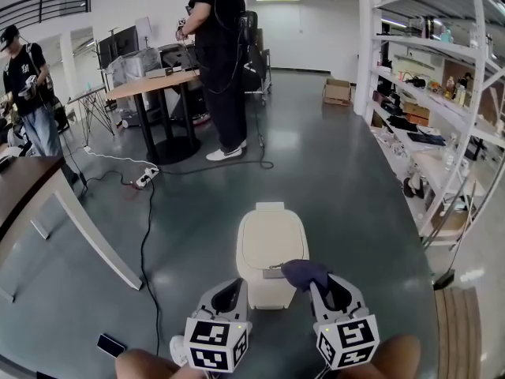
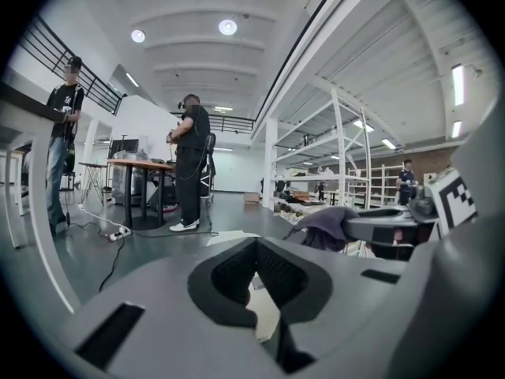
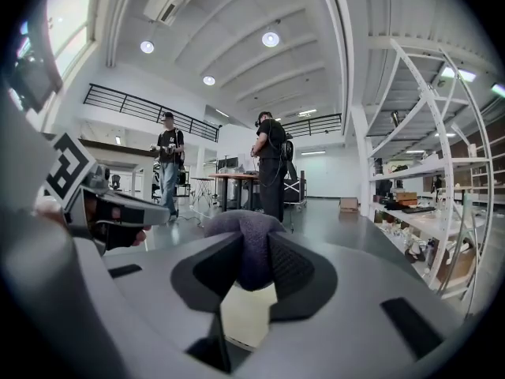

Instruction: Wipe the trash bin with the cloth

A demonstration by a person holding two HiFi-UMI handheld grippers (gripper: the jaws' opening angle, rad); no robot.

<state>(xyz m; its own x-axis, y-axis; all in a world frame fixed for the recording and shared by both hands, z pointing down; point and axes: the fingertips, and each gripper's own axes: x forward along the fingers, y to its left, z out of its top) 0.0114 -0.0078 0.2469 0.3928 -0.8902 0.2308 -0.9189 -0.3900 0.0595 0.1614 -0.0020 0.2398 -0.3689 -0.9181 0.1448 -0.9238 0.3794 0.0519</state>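
Purple cloth (image 1: 306, 273) sits pinched in your right tongs (image 1: 323, 285) by the trash bin (image 1: 271, 243); left tongs (image 1: 232, 287) closed, empty. Hard pushes may slide it.

Trash bin (image 1: 271, 247): near corners hidden behind left gripper (image 1: 231, 289) and right gripper (image 1: 319, 284). Cloth (image 1: 305, 273): lower part buried between right jaws. Shelf (image 1: 442, 105) items too small to tell.

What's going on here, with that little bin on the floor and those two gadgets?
A person stands over a cream trash bin on the floor, holding a gripper in each hand. The right gripper clamps a dark cloth over the lid's near right corner. The left gripper is shut and empty, by the bin's front left side.
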